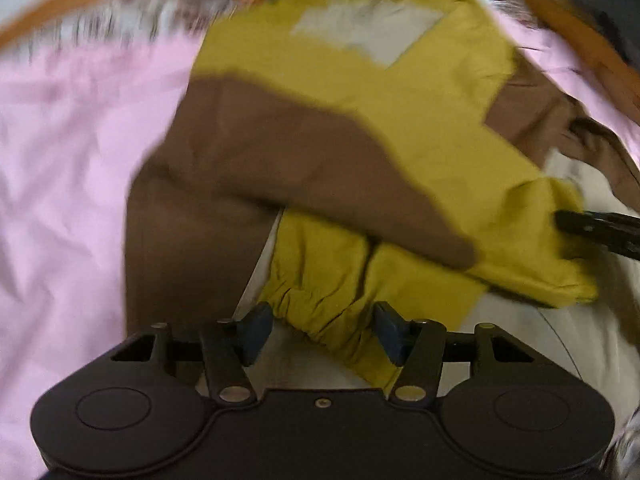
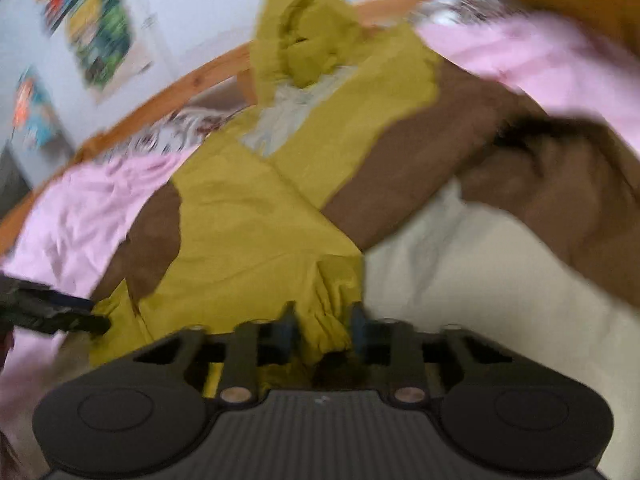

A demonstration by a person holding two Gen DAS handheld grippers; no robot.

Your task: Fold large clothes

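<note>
A large yellow, brown and cream hooded jacket (image 1: pixel 344 92) lies spread on a bed, hood at the far end; it also shows in the right wrist view (image 2: pixel 256 216). One yellow sleeve cuff (image 1: pixel 320 300) lies between the fingers of my left gripper (image 1: pixel 324 330), whose jaws stand apart around it. My right gripper (image 2: pixel 322 330) has the other yellow cuff (image 2: pixel 328 312) between its fingers, jaws fairly close around it. Each gripper shows in the other's view: the right (image 1: pixel 600 228) at the sleeve end, the left (image 2: pixel 52 312) at the jacket's left edge. Both views are blurred.
The pink bedsheet (image 1: pixel 68 152) surrounds the jacket. A wooden bed frame (image 2: pixel 192 84) runs along the far side. Posters (image 2: pixel 100 28) hang on the wall behind. The jacket's cream lining (image 2: pixel 480 280) lies exposed on the right.
</note>
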